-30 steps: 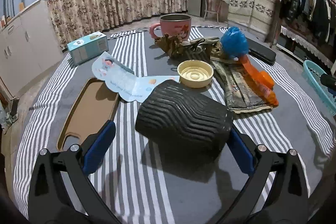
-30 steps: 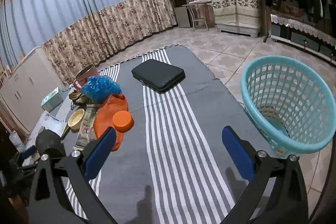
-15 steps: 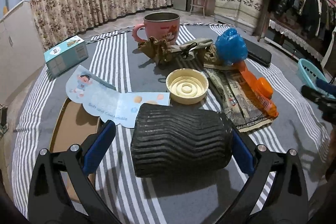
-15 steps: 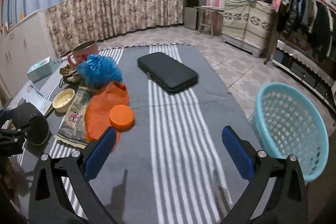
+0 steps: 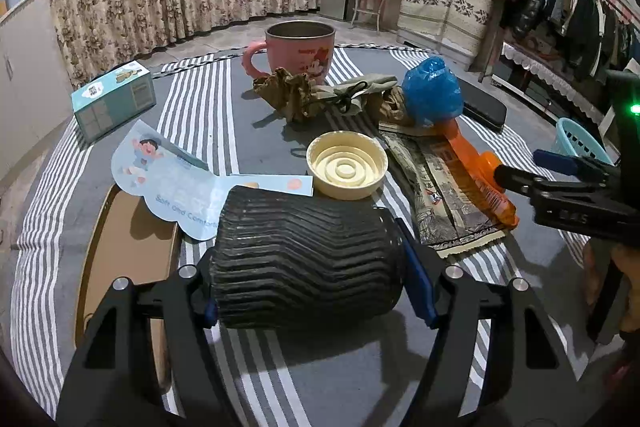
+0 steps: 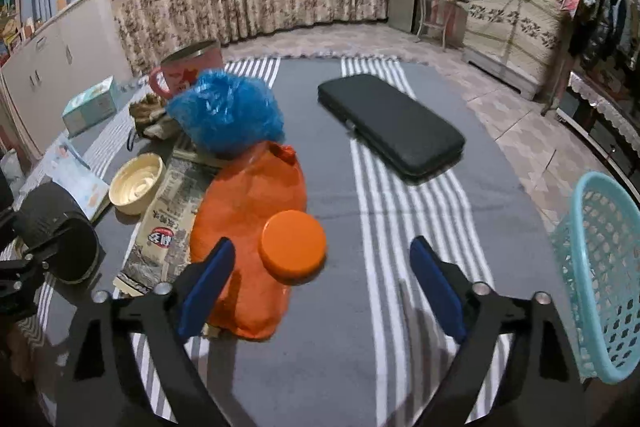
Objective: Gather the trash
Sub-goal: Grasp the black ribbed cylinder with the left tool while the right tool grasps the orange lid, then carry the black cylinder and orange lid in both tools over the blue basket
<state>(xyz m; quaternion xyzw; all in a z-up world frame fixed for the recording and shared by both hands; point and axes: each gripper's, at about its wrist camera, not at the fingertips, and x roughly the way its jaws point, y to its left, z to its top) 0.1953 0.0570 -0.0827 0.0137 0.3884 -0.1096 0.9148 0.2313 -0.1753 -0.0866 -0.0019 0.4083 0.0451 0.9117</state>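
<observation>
Left tongs (image 5: 312, 291): jaws closing, blue pads against both ends of a black ribbed cup (image 5: 306, 257) lying on its side on the striped desk (image 5: 360, 379). Right tongs (image 6: 320, 287): jaws closing too, nothing gripped; the orange lid (image 6: 293, 246) of a flattened orange bag (image 6: 248, 223) sits between them. At 12 o'clock from the cup, a cream lid (image 5: 347, 169); beyond it brown crumpled paper (image 5: 288, 95) and a pink mug (image 5: 300, 49). A blue bag (image 6: 226, 111) at 11 o'clock, teal basket (image 6: 600, 267) at 3 o'clock.
</observation>
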